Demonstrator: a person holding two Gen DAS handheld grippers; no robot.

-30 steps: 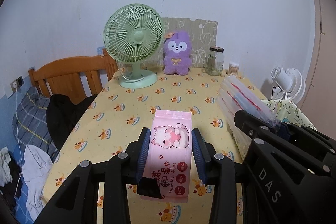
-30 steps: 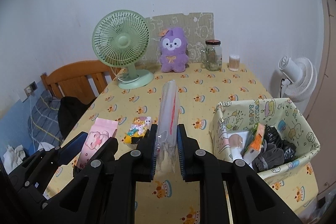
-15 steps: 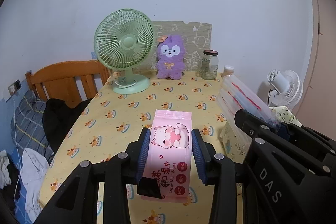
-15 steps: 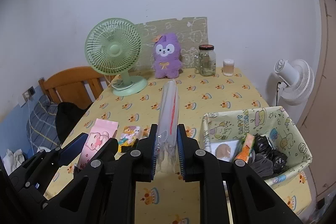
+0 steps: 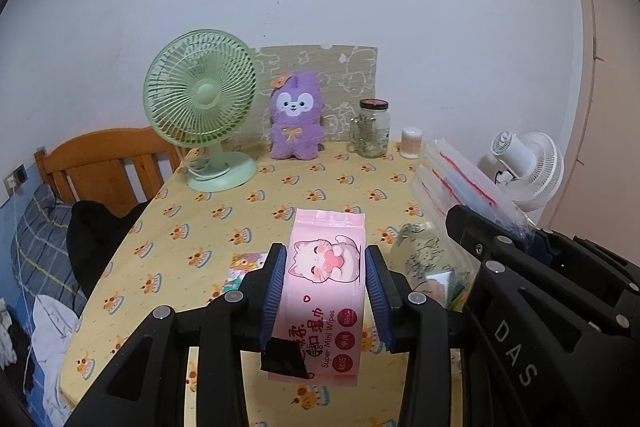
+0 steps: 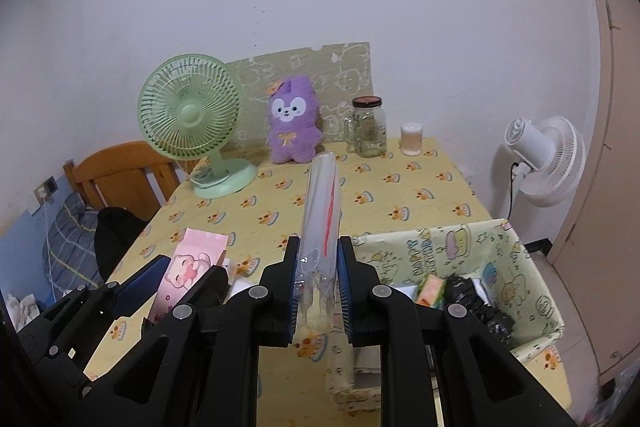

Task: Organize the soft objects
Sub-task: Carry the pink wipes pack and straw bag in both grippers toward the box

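Left gripper [image 5: 326, 291] is pointing forward and down, pads clamping a held pack. Right gripper [image 6: 318, 287] is sitting just beside it, jaws nearly closed, pinching a thin item.

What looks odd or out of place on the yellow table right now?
Nothing is spilled or damaged. One odd detail: a small piece of black tape sticks on the near corner of the pink wet-wipes pack held in the left claw. The green desk fan and purple plush toy stand upright.
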